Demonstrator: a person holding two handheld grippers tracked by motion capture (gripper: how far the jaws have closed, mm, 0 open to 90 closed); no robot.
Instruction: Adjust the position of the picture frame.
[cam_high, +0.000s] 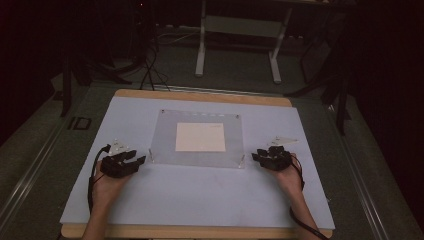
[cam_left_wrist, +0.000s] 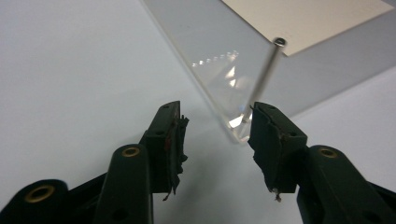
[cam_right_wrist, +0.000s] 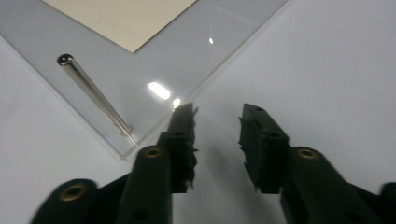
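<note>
High view dim, your room edges near black, table lit from above. Gripper views brighter: glare spots on acrylic sheet, your near jaws soft, slight blur low corners.
</note>
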